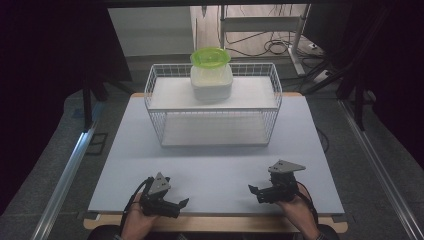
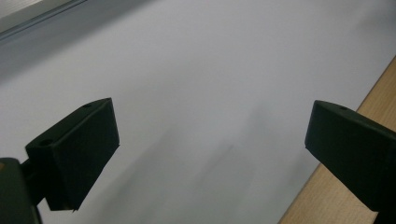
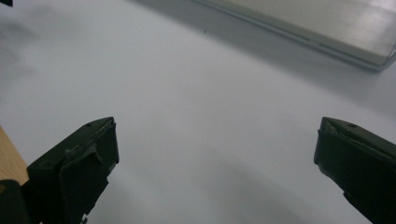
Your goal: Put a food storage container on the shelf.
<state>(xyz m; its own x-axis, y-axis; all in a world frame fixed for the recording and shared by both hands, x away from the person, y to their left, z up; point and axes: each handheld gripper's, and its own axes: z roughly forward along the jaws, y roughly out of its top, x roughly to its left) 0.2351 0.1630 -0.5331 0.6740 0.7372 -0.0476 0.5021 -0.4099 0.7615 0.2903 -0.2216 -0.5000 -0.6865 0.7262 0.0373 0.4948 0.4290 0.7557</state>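
- Where the high view looks down on it, a pale grey-blue mat (image 1: 215, 165) covers most of a wooden table (image 1: 215, 223), whose bare edge shows along the near side.
- A white wire basket (image 1: 214, 105) stands on the far middle of the mat, with a flat white shelf across its top and another near its bottom.
- A white tub (image 1: 211, 82) sits on the upper shelf, toward the back and near the middle.
- A green bowl (image 1: 210, 57) rests upside down on top of the tub.
- The right gripper (image 1: 256, 191) lies low at the near right of the mat, held by the person's right hand (image 1: 296, 206); its jaws are spread wide with nothing between them, as the right gripper view confirms (image 3: 215, 163).
- The left gripper (image 1: 182, 202) sits at the near left edge in the left hand (image 1: 135, 222), jaws likewise wide apart and empty, over bare mat beside the wooden edge (image 2: 210, 154).
- Both grippers are well apart from the basket.
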